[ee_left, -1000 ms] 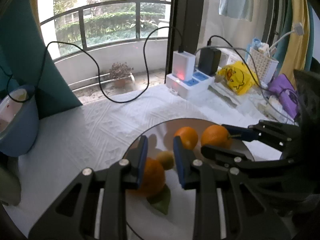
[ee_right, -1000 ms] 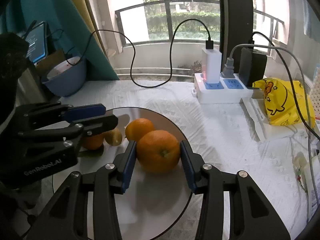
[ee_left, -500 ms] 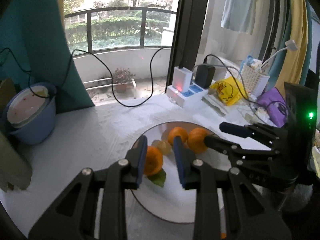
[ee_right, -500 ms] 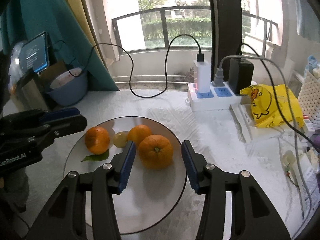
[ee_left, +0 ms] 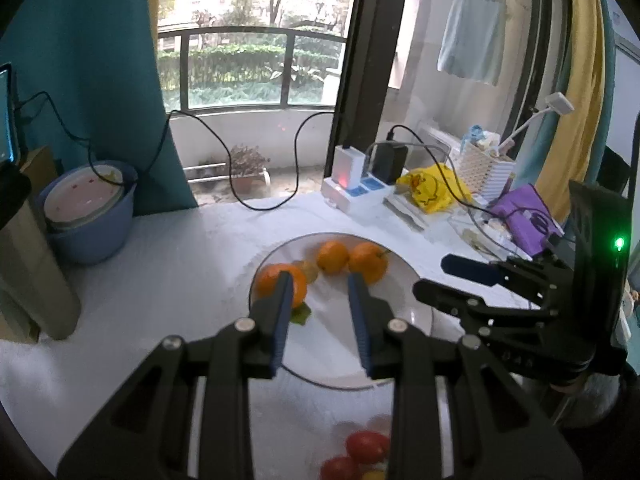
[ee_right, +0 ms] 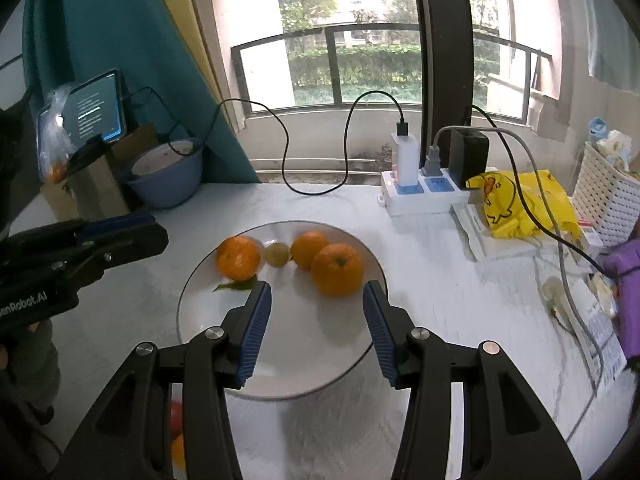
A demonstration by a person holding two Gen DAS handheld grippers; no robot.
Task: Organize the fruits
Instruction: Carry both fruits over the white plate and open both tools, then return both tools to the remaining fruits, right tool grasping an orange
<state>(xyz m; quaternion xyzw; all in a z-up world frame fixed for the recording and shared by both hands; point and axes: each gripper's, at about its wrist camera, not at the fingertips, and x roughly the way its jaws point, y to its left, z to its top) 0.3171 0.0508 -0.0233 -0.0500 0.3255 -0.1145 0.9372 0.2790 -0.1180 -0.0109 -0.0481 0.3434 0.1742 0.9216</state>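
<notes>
1. Left wrist view: the left gripper (ee_left: 320,292) hangs over the near part of the round plate (ee_left: 412,276), its jaws spread apart with nothing between them. On the plate lie three oranges: one by the left rim with a green leaf under it (ee_left: 280,284), one in the middle (ee_left: 332,256) and one to its right (ee_left: 366,266). A single small yellowish fruit (ee_left: 310,270) sits between the first two (partly hidden). Below the plate's near rim, small red fruits (ee_left: 362,446) lie at the frame's bottom; their number cannot be told. The right gripper (ee_left: 452,276) shows at the right, off the plate's edge.

2. Right wrist view: the right gripper (ee_right: 316,304) is parted wide and empty, above the plate's (ee_right: 200,280) near half. The same count holds: three oranges (ee_right: 238,258) (ee_right: 308,248) (ee_right: 337,269) and one small fruit (ee_right: 277,255), all in the far half, leaving the near half bare. White tablecloth (ee_right: 432,280) lies open between the plate's right rim and the power strip (ee_right: 420,198).
</notes>
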